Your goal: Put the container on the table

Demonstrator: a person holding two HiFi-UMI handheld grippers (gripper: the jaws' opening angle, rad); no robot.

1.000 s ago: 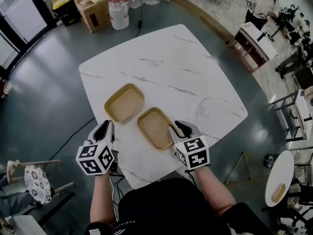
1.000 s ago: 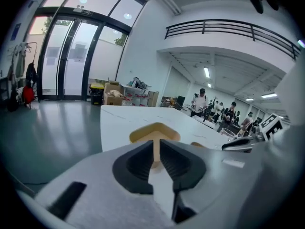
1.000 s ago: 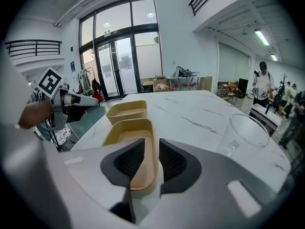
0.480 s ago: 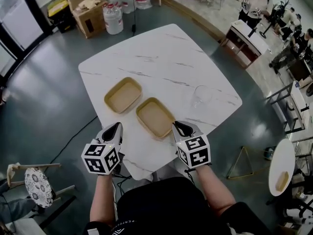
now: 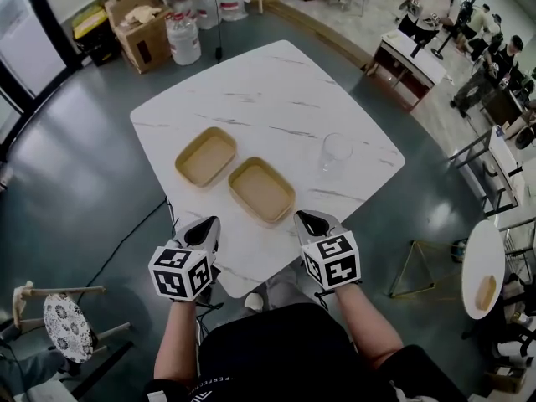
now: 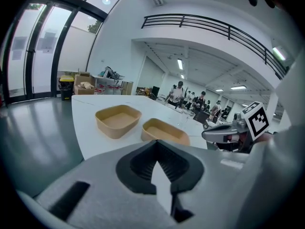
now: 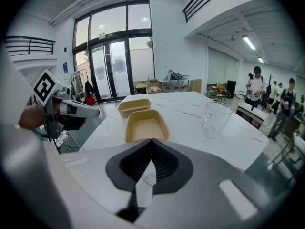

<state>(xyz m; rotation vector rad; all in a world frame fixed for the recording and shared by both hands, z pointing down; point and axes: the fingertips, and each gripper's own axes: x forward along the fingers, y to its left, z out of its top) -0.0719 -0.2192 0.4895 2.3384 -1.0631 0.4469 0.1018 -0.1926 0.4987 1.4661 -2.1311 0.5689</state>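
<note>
Both grippers are now sitting drawn back toward you from the containers they were flanking a second ago.

- Left gripper point(image 5: 206, 224): you are holding it over the table's point(image 5: 276, 82) near-left edge, jaws resting together, empty.
- Right gripper point(image 5: 303, 217): you are holding it at the near-right edge; its jaws have just been closing and are meeting with nothing between them.
- Near container point(image 5: 262, 190): tan, sitting upright behind the near corner.
- Far container point(image 5: 206, 156): matching, sitting just beside it toward the left edge.
- Glass point(image 5: 336, 153): clear, standing toward the right corner.
</note>
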